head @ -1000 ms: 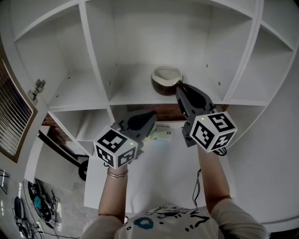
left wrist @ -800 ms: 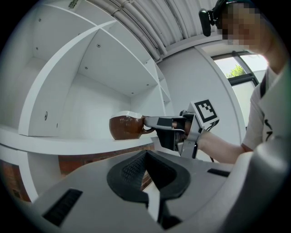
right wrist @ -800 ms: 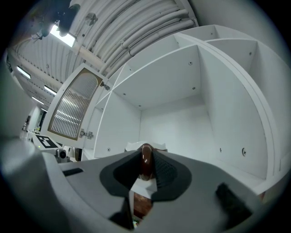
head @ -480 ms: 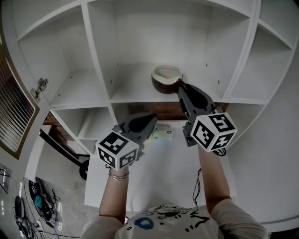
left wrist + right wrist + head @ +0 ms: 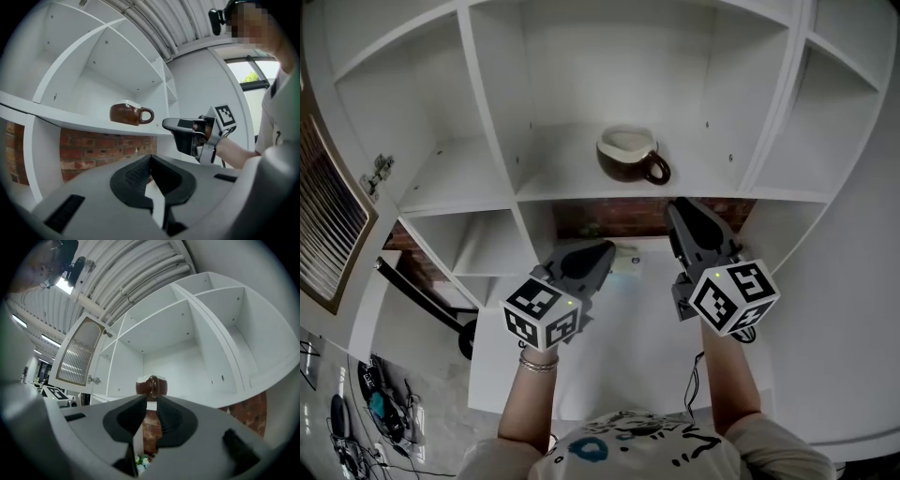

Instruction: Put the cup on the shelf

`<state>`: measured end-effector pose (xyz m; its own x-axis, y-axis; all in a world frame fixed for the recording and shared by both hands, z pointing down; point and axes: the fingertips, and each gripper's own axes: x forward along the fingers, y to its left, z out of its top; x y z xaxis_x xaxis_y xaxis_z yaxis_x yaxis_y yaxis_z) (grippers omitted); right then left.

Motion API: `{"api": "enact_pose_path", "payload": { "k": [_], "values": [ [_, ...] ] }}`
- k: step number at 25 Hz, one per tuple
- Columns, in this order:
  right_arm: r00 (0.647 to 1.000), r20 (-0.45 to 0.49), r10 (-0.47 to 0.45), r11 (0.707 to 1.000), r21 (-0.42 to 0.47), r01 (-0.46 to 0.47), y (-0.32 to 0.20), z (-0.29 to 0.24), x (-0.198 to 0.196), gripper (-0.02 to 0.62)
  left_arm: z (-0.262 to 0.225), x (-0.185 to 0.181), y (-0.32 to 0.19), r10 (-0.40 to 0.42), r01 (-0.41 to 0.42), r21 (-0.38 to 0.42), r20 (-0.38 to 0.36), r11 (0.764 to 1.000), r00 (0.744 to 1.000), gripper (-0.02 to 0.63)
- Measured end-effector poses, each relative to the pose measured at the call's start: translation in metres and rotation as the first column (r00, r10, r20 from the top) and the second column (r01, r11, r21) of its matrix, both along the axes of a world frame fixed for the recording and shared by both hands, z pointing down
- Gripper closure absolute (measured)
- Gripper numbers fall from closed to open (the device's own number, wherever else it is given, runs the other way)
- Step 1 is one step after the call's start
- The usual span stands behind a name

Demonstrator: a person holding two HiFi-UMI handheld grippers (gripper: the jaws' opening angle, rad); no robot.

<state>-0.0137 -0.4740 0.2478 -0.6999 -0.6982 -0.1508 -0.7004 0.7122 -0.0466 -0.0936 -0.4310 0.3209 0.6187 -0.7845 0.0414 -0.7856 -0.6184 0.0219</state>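
Observation:
A brown cup (image 5: pixel 628 155) with a pale inside stands upright on the middle white shelf (image 5: pixel 558 178), its handle toward the front right. It also shows in the left gripper view (image 5: pixel 129 114) and, handle foremost, in the right gripper view (image 5: pixel 151 385). My right gripper (image 5: pixel 684 208) hangs below and in front of the shelf edge, clear of the cup, its jaws slightly apart and empty. The left gripper view catches it from the side (image 5: pixel 171 124). My left gripper (image 5: pixel 602 251) is lower and to the left, its tips touching (image 5: pixel 151 158), holding nothing.
The shelf unit has several open white compartments around the cup's bay. A brick wall (image 5: pixel 609 216) shows under the shelf. A small printed paper (image 5: pixel 623 264) lies on the white table (image 5: pixel 628 347) below. A ribbed-glass door (image 5: pixel 323 225) hangs open at left.
My right gripper has let go of the cup's handle and drawn back and down from the shelf. The cup stays on the shelf. The left gripper has barely moved.

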Motion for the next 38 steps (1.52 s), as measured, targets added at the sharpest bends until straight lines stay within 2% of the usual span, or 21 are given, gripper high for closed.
{"api": "enact_pose_path", "payload": {
  "k": [4,11,16,20,27,32,38],
  "values": [
    [0.999,0.011,-0.053,0.998,-0.029,0.053,0.018,0.024,0.001,0.529,0.017,0.012,0.012,0.016,-0.017,0.014,0.044,1.0,0.999,0.591],
    [0.994,-0.013,-0.11,0.983,-0.147,0.107,0.034,0.083,0.002,0.529,0.051,0.019,0.034,0.039,-0.04,-0.028,-0.041,0.999,0.998,0.591],
    [0.989,-0.014,-0.145,0.972,-0.19,0.14,0.05,0.108,0.008,0.529,0.072,0.02,0.045,0.027,-0.027,-0.04,-0.013,0.999,1.0,0.591],
    [0.984,-0.022,-0.178,0.96,-0.222,0.169,0.062,0.126,0.008,0.529,0.092,0.026,0.057,0.061,-0.06,-0.078,0.011,0.995,0.998,0.591],
    [0.966,-0.069,-0.248,0.929,-0.3,0.217,0.089,0.166,0.002,0.529,0.125,0.045,0.085,0.124,-0.124,-0.138,-0.008,0.983,0.992,0.591],
    [0.952,-0.087,-0.295,0.898,-0.365,0.245,0.108,0.193,-0.001,0.529,0.134,0.05,0.101,0.163,-0.162,-0.15,-0.009,0.975,0.987,0.591],
    [0.925,-0.15,-0.349,0.884,-0.382,0.271,0.136,0.218,-0.009,0.535,0.143,0.056,0.119,0.192,-0.191,-0.159,-0.013,0.969,0.981,0.591]
  ]
}}
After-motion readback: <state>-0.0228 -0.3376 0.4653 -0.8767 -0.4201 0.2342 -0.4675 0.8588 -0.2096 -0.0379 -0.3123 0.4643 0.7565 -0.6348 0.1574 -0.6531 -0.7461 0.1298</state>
